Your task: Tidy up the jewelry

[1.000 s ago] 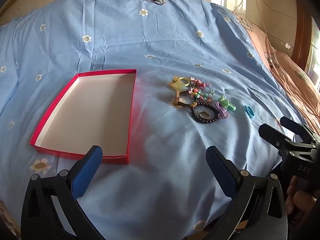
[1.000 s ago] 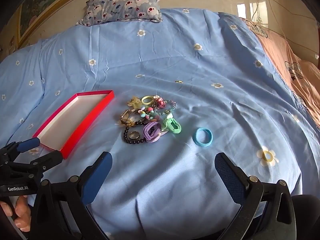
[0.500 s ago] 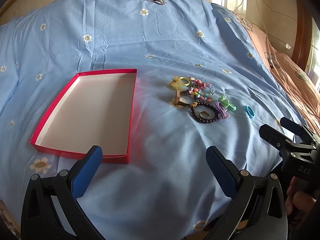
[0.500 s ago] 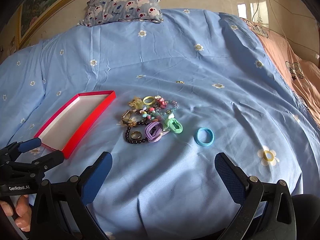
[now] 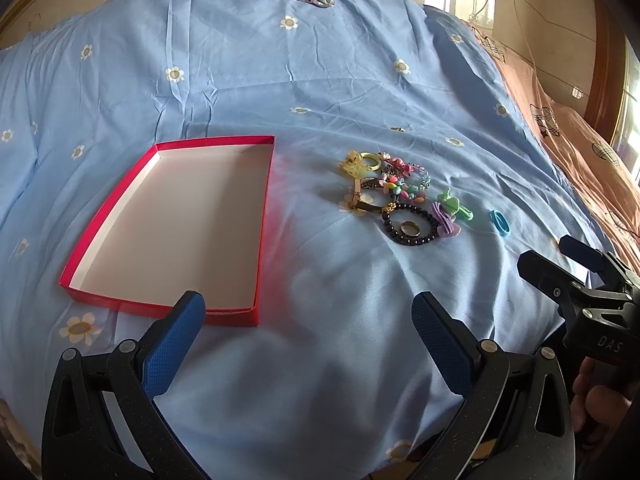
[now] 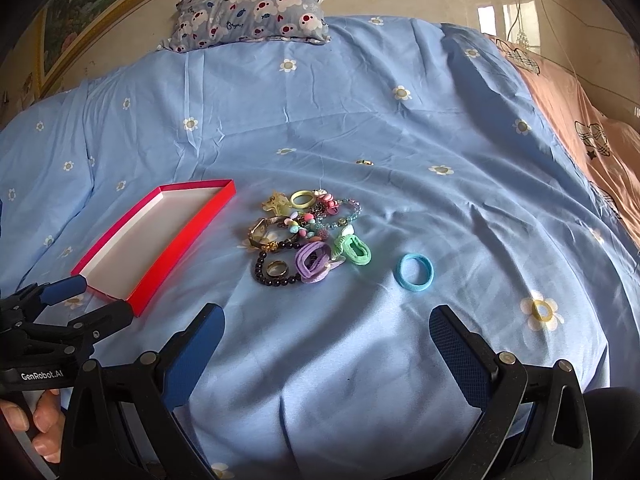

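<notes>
A pile of jewelry [image 5: 394,196] [image 6: 308,236] lies on the blue bedsheet: a black bead bracelet [image 5: 410,224] [image 6: 278,268] with a metal ring inside it, a gold watch, coloured beads, and purple and green hair ties. A blue hair tie [image 5: 500,222] [image 6: 414,272] lies apart to the right. The shallow red box [image 5: 100,216] [image 6: 188,236] with a white inside sits left of the pile. My left gripper [image 5: 308,316] stands open near the box's front corner. My right gripper [image 6: 326,328] hovers open, short of the pile. Both hold nothing.
A patterned pillow [image 6: 256,12] lies at the head of the bed. A pink blanket [image 5: 580,148] covers the bed's right side. The right gripper's body [image 5: 580,292] shows at right in the left wrist view; the left gripper's body [image 6: 60,320] at lower left in the right wrist view.
The right wrist view has drifted slightly, so the pile and box sit a little further right in it. The left gripper has held still.
</notes>
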The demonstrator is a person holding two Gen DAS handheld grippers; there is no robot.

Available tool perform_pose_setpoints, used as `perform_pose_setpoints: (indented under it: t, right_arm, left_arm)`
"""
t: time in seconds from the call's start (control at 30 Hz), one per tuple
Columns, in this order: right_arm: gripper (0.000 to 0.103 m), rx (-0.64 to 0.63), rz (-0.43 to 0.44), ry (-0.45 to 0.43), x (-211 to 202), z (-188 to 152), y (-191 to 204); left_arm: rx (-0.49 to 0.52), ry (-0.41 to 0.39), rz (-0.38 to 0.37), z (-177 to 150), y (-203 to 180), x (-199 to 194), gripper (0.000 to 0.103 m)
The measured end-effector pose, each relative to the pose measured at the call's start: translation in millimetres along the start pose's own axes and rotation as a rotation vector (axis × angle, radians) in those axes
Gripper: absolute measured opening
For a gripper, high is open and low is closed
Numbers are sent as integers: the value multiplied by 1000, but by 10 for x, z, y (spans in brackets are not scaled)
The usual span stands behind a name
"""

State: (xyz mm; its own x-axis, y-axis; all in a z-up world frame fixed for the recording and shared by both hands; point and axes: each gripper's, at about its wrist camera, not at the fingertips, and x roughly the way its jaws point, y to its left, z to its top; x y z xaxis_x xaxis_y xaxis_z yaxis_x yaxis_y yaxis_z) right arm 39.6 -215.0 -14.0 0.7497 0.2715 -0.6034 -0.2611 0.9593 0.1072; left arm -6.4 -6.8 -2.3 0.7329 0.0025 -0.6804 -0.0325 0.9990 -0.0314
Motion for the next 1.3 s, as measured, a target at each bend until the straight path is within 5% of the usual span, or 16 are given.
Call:
perform_pose_setpoints:
  t: [0.77, 1.3]
  right_arm:
    - [103, 22, 38, 5, 30, 4, -54]
    - [101, 66, 46, 35, 188, 66, -239]
  left_arm:
    - [4, 29, -21, -39, -56, 114, 103]
    - [8, 81, -81, 227, -25, 395, 103]
